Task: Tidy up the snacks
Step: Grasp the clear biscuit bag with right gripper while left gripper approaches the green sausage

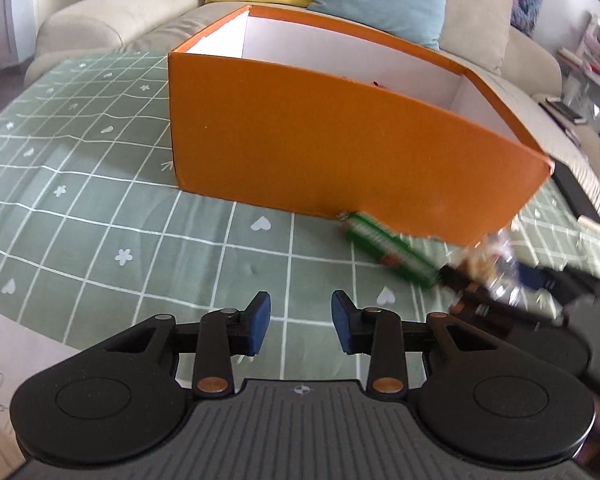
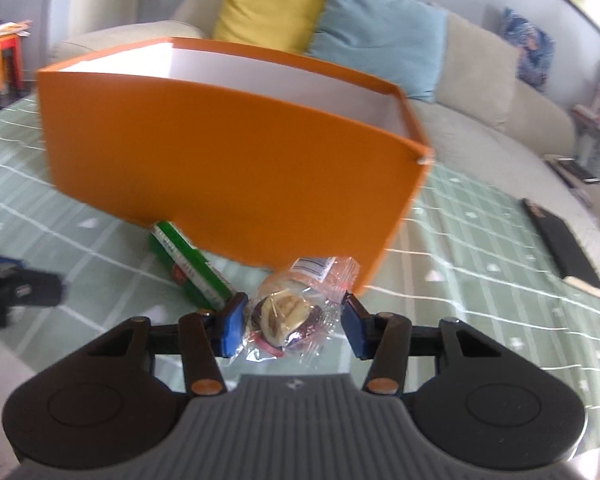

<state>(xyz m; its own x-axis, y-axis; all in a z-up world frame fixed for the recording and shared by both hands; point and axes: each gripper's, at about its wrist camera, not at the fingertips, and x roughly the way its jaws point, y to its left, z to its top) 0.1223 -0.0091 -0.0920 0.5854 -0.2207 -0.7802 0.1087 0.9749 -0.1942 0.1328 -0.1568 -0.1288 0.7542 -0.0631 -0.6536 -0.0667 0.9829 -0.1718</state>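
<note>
Judging from these views, you are early in the job: what shows of the box's [image 2: 228, 152] white inside is bare, though its floor is hidden behind the near wall. The box stands on the table [image 1: 100, 200], toward the far edge by the sofa [image 1: 112, 20].

Your right gripper [image 2: 292, 320] has its jaws spread around the pastry [image 2: 288, 312], a clear-wrapped bun lying on the cloth just in front of the box's near wall. The left pad touches the wrapper; the right pad stands clear of it, so nothing is gripped yet. Whether the pack is lifted off the cloth at all, you cannot tell from the blur.

The green pack [image 2: 188, 268] lies flat beside the pastry, one end against the foot of the box. It waits its turn.

Your left gripper [image 1: 300, 328] hangs open and empty over bare cloth, well back from the box.

Left to do, as far as the pictures show: close on the pastry, carry it over the wall, then fetch the green pack.
</note>
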